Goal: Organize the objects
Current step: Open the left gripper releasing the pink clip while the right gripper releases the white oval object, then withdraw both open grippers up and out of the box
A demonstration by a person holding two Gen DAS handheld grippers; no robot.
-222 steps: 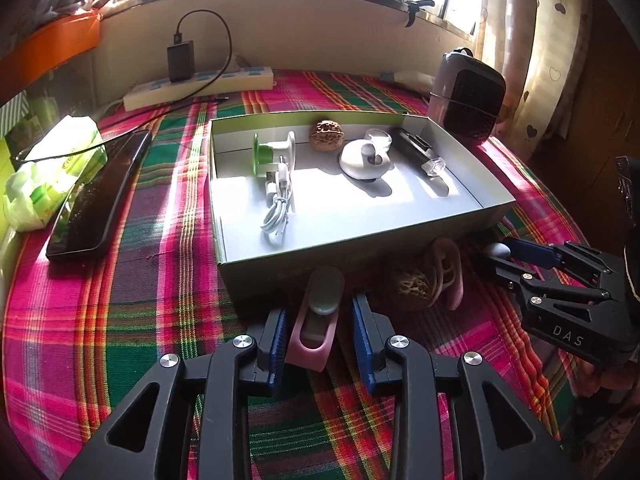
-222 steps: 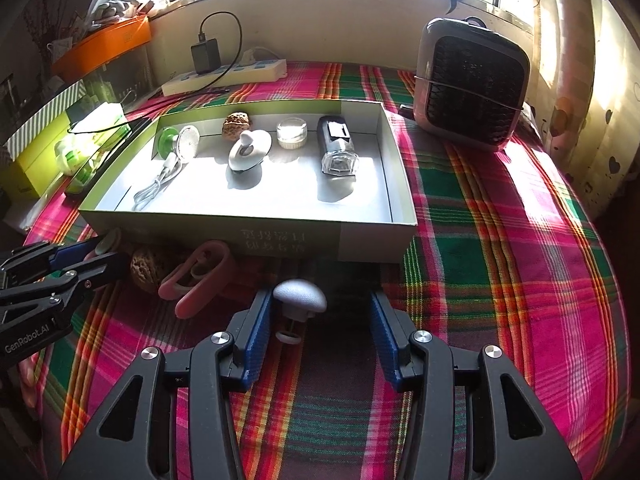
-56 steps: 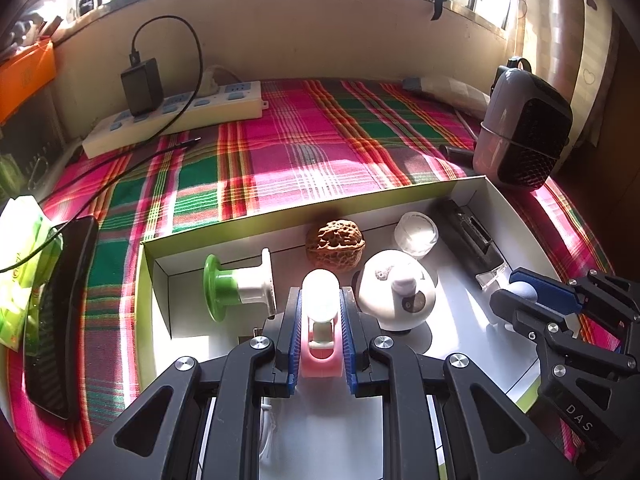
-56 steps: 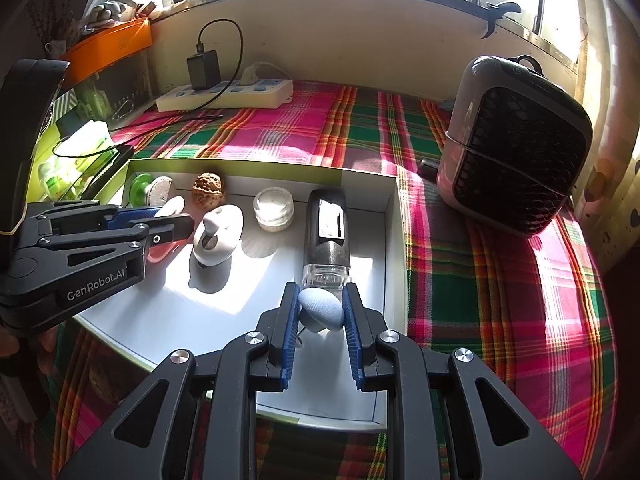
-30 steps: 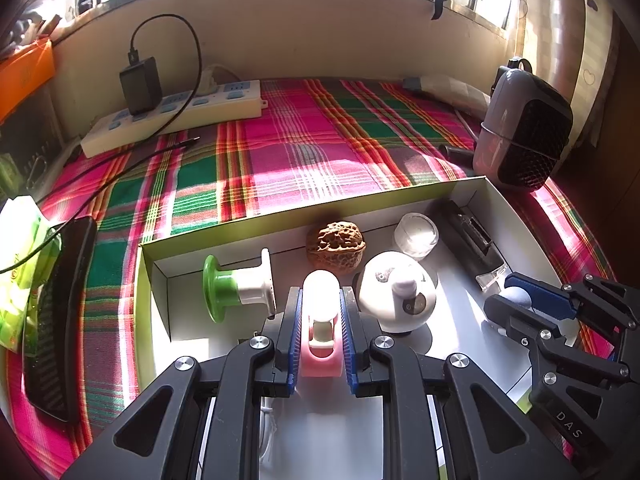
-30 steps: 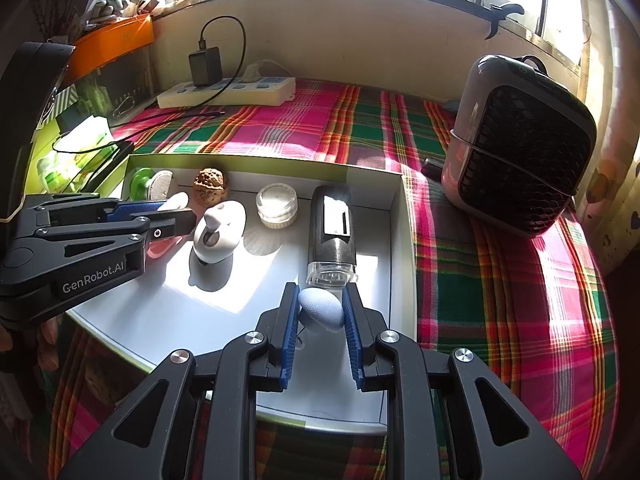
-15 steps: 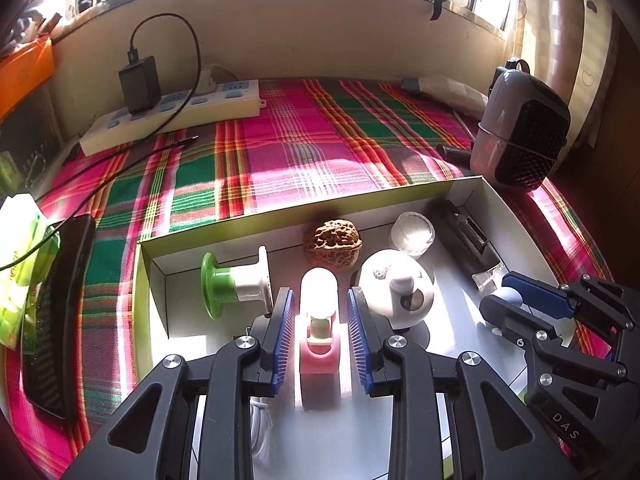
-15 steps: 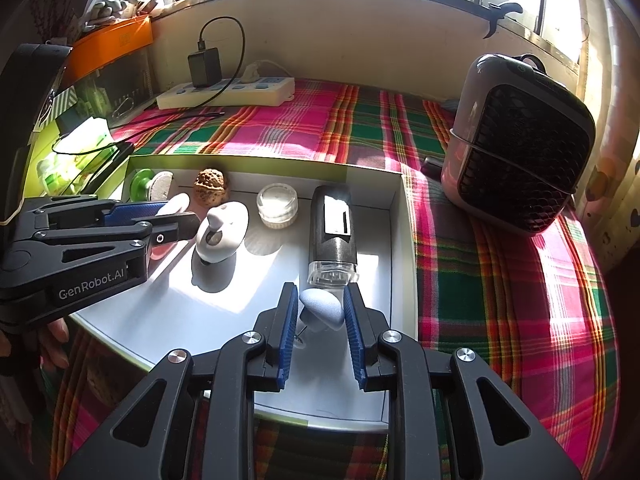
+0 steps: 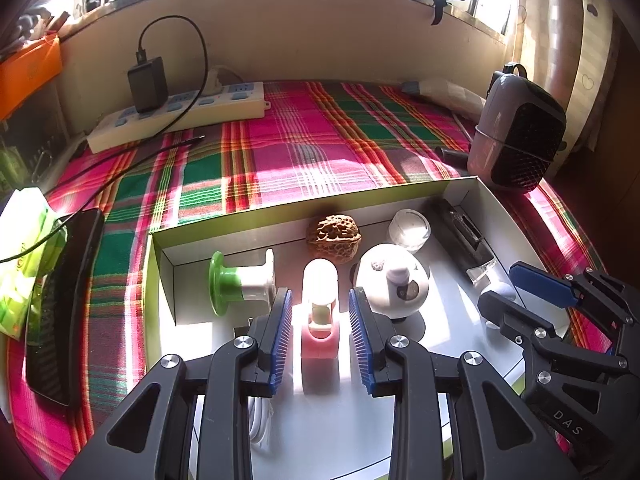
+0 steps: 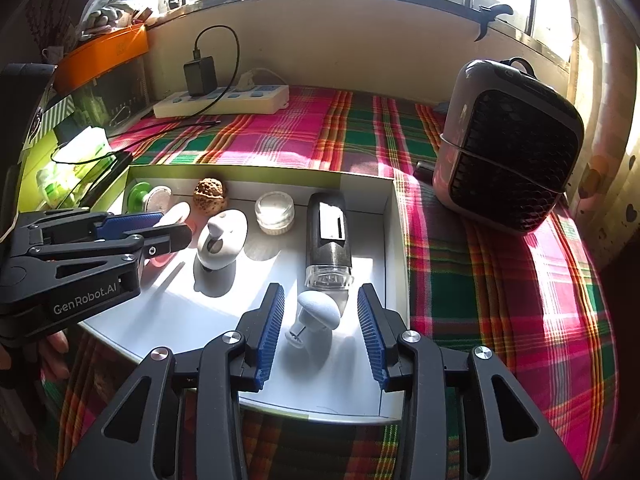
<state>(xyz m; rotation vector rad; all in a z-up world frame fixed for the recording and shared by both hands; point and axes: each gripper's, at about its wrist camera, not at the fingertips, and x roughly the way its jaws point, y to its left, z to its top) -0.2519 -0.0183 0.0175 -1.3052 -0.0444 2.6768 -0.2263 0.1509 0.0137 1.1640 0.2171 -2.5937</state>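
Observation:
A shallow white box (image 9: 444, 194) (image 10: 394, 240) with green sides lies on the plaid cloth. My left gripper (image 9: 319, 322) hangs over its left half, its jaws opening. The pink clip with a white top (image 9: 319, 312) rests on the box floor between the blue pads, free of both. My right gripper (image 10: 320, 320) is over the box's right front, jaws also opening around a grey mushroom-shaped knob (image 10: 318, 310) that lies tipped on the floor, untouched. Each gripper shows in the other's view: the right gripper (image 9: 516, 292) and the left gripper (image 10: 160, 226).
In the box lie a walnut (image 9: 333, 234), a green-and-white spool (image 9: 240, 282), a white domed gadget (image 9: 394, 286), a small clear jar (image 10: 275, 212), a black device (image 10: 327, 236) and a white cable (image 9: 260, 416). A grey heater (image 10: 508, 148), a power strip (image 9: 176, 114) and a black comb (image 9: 60, 312) surround it.
Both grippers have let go inside the box: the left pads parted from the pink clip, the right pads from the grey knob, which tipped onto the floor. Neither hand moved.

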